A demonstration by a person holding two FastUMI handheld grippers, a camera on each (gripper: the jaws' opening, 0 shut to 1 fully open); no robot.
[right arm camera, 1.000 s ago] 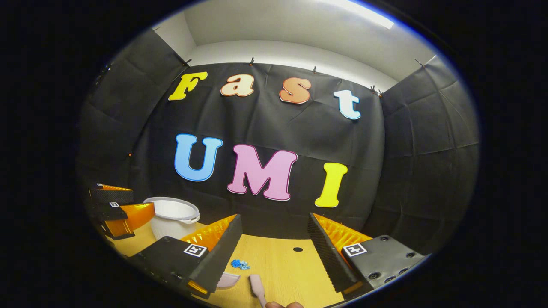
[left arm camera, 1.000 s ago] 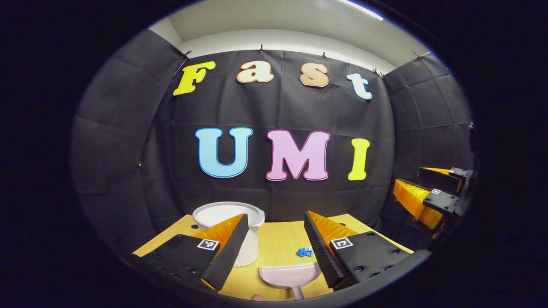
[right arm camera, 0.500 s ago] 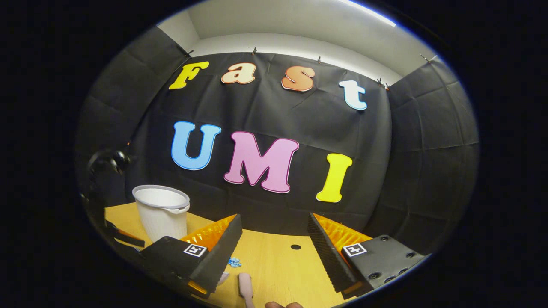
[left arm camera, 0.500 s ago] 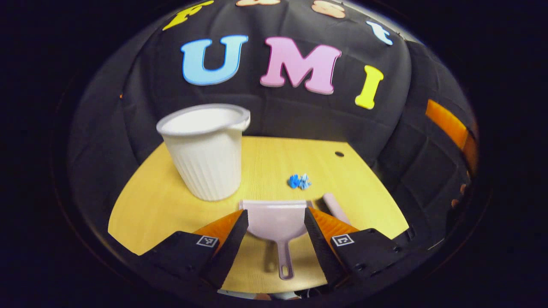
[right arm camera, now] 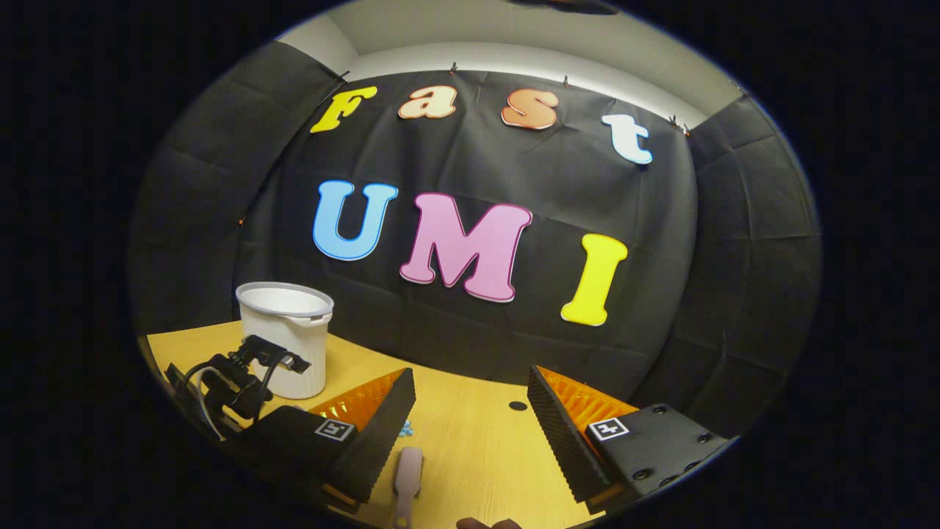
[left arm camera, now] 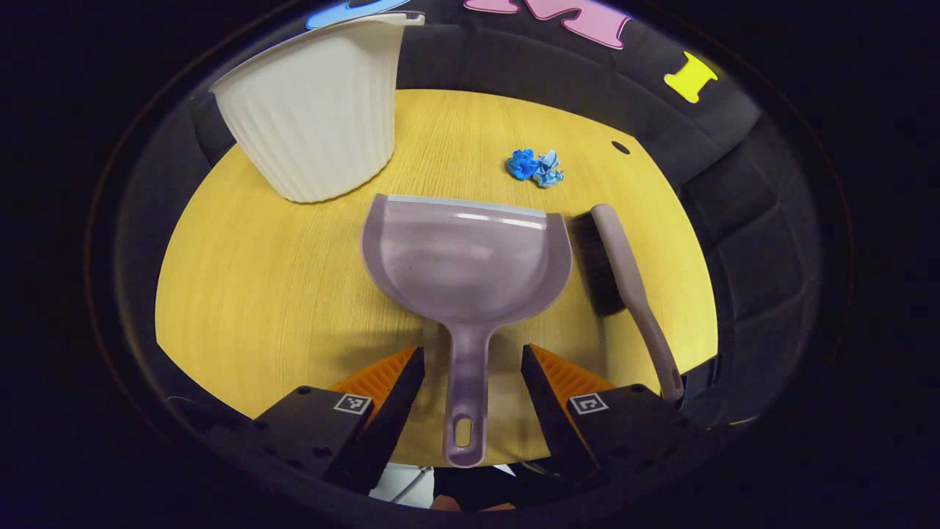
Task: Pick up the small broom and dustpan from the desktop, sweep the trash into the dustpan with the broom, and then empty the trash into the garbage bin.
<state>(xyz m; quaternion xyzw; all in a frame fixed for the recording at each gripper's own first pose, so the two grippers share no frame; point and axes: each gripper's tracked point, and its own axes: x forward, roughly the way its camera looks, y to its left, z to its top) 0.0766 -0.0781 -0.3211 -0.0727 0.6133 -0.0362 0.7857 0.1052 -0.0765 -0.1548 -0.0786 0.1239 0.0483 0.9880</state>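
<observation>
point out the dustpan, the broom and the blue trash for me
dustpan (left arm camera: 466,253), left gripper view, middle of its scoop
broom (left arm camera: 624,264), left gripper view, on its back beside the bristles
blue trash (left arm camera: 534,166), left gripper view, middle of the crumpled wad

Dustpan (left arm camera: 470,257): pale mauve plastic, lying flat on the wood counter (left arm camera: 250,272), open mouth w/ lighter lip facing away, handle w/ hang-hole pointing back toward the camera. Inside looks bare.

Broom (left arm camera: 624,272): small, same mauve, lying just beside dustpan's right edge, dark bristles turned toward the pan, handle running back off toward counter's near edge.

Trash (left arm camera: 534,167): small crumpled blue wad, just beyond the dustpan's mouth, apart from it.

Garbage bin (left arm camera: 316,110): white, ribbed, upright, far-left of the dustpan, near its lip.
</observation>
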